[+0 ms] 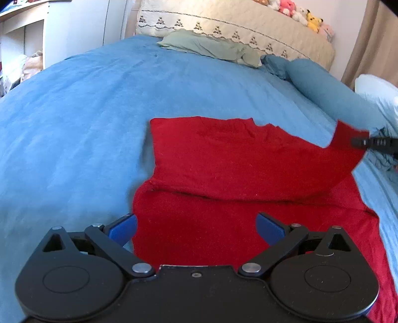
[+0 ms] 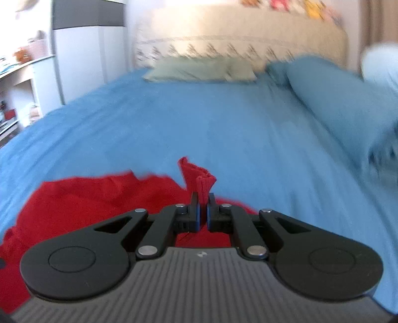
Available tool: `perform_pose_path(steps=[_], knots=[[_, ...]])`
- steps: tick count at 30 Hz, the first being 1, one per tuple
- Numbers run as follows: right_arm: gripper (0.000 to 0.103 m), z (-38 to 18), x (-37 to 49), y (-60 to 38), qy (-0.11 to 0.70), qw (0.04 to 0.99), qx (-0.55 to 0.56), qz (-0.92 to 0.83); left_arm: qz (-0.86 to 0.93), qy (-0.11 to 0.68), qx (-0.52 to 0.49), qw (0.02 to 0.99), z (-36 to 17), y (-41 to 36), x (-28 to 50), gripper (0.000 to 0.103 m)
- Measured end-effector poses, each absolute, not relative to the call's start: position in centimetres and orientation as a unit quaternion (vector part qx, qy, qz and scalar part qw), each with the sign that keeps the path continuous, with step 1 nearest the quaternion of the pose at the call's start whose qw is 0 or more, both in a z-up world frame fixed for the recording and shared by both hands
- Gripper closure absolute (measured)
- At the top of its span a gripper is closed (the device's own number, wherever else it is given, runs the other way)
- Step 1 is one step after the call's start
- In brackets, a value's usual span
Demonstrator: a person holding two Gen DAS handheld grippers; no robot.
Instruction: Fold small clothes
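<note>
A red knit garment [image 1: 223, 161] lies spread on the blue bedspread [image 1: 74, 124], one layer lying over another. My left gripper [image 1: 196, 223] hovers low over its near part, jaws wide open with only cloth below them. My right gripper [image 2: 203, 201] is shut on a ribbed red cuff [image 2: 202, 183], which sticks up between the pads. In the left wrist view the right gripper [image 1: 360, 142] shows at the right edge, lifting that corner of the red garment off the bed. The right wrist view is blurred.
A pale green pillow [image 1: 211, 47] and a blue pillow [image 1: 330, 92] lie at the head of the bed before a cream quilted headboard [image 1: 236, 27] topped with plush toys [image 1: 298, 12]. White shelves [image 1: 24, 37] stand at the left. A white pillow [image 1: 378, 94] sits at the right.
</note>
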State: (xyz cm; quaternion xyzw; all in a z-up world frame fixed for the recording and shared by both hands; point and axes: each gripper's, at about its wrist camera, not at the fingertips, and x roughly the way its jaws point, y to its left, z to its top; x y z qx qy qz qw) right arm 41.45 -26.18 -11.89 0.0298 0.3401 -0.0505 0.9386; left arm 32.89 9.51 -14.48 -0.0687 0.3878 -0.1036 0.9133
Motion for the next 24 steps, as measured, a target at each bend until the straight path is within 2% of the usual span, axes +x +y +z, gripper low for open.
perform_pose_path(steps=[7, 10, 13, 15, 17, 18, 19, 20, 24], knots=[[0.083, -14.5, 39.8, -28.9, 0.340, 0.932, 0.109, -0.065, -0.116, 0.381, -0.061, 0.915, -13.8, 8.7, 34.1, 0.000], [0.082, -15.3, 39.0, -29.9, 0.345, 0.928, 0.115, -0.077, -0.123, 0.371, -0.056, 0.919, -13.1, 7.7, 35.4, 0.000], [0.077, -16.9, 37.4, -30.1, 0.362, 0.922, 0.102, -0.088, -0.134, 0.368, -0.059, 0.918, -12.8, 6.5, 37.2, 0.000], [0.065, -17.5, 36.5, -30.2, 0.366, 0.921, 0.093, -0.096, -0.142, 0.368, -0.053, 0.917, -12.7, 5.8, 38.3, 0.000], [0.031, -17.7, 35.5, -30.3, 0.358, 0.925, 0.071, -0.107, -0.145, 0.362, -0.050, 0.919, -12.7, 5.3, 39.3, 0.000], [0.023, -17.5, 34.9, -29.9, 0.341, 0.933, 0.050, -0.106, -0.146, 0.360, -0.050, 0.920, -12.8, 5.1, 39.8, 0.000], [0.011, -17.4, 35.0, -29.3, 0.326, 0.940, 0.031, -0.098, -0.147, 0.358, -0.051, 0.921, -12.9, 4.9, 40.3, 0.000], [0.006, -17.2, 34.9, -28.7, 0.313, 0.946, 0.014, -0.085, -0.152, 0.356, -0.052, 0.921, -13.2, 4.7, 41.0, 0.000], [0.006, -18.3, 36.6, -27.2, 0.327, 0.945, -0.002, -0.022, -0.145, 0.381, -0.028, 0.913, -15.8, 3.7, 43.7, 0.000]])
